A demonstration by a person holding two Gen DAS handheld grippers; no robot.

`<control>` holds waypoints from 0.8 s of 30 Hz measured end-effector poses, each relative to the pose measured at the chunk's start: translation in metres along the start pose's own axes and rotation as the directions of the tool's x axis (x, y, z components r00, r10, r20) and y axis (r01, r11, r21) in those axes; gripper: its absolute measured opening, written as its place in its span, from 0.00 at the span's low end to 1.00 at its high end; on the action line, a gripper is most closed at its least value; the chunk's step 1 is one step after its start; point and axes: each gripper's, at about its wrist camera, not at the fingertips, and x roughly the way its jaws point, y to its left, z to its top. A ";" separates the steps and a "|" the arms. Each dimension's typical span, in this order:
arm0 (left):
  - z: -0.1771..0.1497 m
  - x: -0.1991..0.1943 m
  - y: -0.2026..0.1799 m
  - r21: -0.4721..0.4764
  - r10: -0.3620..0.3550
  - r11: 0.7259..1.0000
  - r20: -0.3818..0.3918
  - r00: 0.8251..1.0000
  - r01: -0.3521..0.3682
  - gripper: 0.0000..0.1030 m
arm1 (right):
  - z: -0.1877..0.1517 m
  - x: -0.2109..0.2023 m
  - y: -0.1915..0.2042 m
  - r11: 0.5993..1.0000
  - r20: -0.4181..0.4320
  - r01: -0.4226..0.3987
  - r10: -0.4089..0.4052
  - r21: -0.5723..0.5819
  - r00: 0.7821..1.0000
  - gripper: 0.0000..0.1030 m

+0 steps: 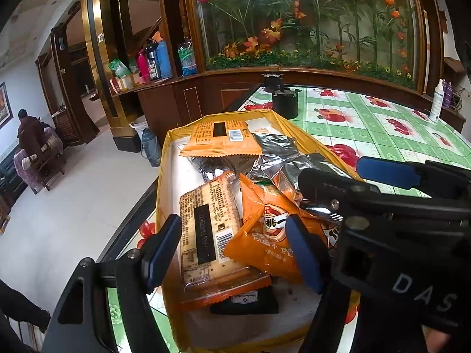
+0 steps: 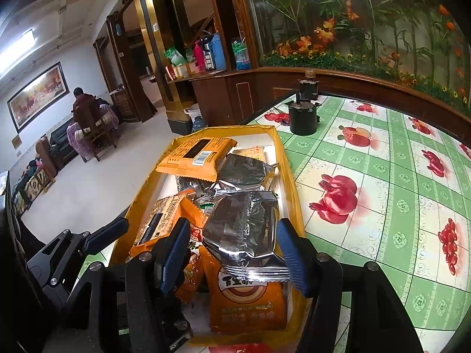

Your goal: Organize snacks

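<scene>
A yellow box at the table's left edge holds several snack packets: orange cracker packs, orange pouches and silver foil packets. My left gripper is open over the near end of the box, its fingers either side of the cracker pack and pouch. My right gripper is open, its blue pads either side of a silver foil packet without pressing it. The right gripper also shows in the left wrist view, over the foil packets.
The table has a green and white cloth with red fruit prints. A black round container stands behind the box. Bottles stand at the far right edge. A wooden cabinet and planter wall lie beyond. Floor lies left of the table.
</scene>
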 end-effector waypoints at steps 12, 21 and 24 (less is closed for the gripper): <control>0.001 -0.012 0.003 -0.003 0.005 1.000 0.025 1.000 -0.005 0.83 | -0.003 -0.015 -0.006 1.000 0.033 0.006 -0.007 0.016 0.999 0.69; -0.002 -0.021 0.000 0.001 0.004 1.000 0.038 0.999 -0.004 0.87 | -0.007 -0.032 -0.019 0.998 0.069 0.020 -0.023 0.051 0.997 0.75; -0.003 -0.026 0.004 -0.021 0.005 1.000 0.047 0.999 -0.004 0.90 | -0.008 -0.040 -0.025 0.997 0.085 0.015 -0.021 0.075 0.996 0.82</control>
